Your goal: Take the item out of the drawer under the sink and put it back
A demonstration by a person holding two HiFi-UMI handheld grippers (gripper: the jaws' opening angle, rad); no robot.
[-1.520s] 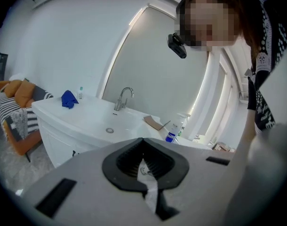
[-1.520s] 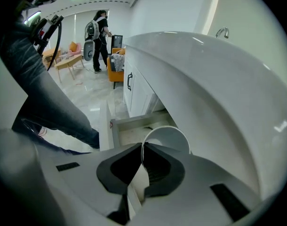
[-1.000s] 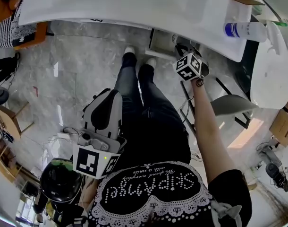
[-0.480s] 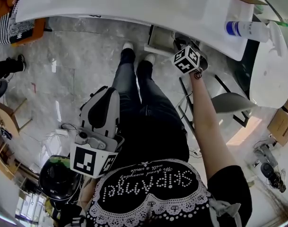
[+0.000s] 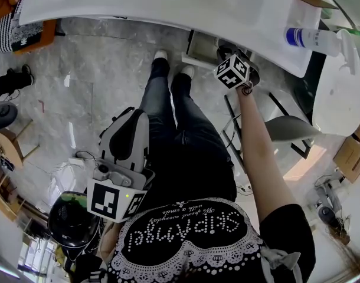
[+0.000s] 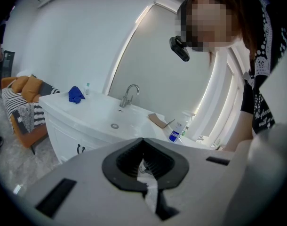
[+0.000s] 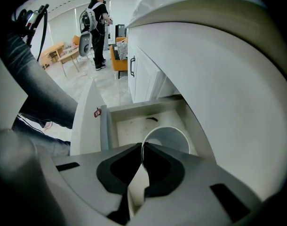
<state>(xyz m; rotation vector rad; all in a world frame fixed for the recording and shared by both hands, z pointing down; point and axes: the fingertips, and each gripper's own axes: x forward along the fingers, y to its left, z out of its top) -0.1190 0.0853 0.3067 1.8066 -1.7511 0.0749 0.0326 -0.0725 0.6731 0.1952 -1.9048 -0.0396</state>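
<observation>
**Supervisor:** Status of the right tongs?

**Operator:** I find the right tongs [image 7: 142, 147] clenched on the near rim of a white cup [image 7: 171, 136], with the thin wall pinched between the jaws. The cup hangs directly beyond their tips, inside the open drawer [image 7: 129, 124]. I cannot tell whether its base rests on the drawer floor.

**Supervisor:** And the left?

**Operator:** The left tongs [image 6: 143, 142] are pressed together on nothing. They are parked well away from the drawer and face the sink [image 6: 114, 125].

**Supervisor:** Which step is in hand?

**Operator:** In my judgement the cup is gripped at the drawer, so this is either the start of the lift-out or the end of the return. These views do not decide it. A lift calls for a straight rise, clear of the drawer walls and the cabinet on the tongs' right. A return calls for easing the jaws apart and withdrawing without tipping the cup.
</observation>
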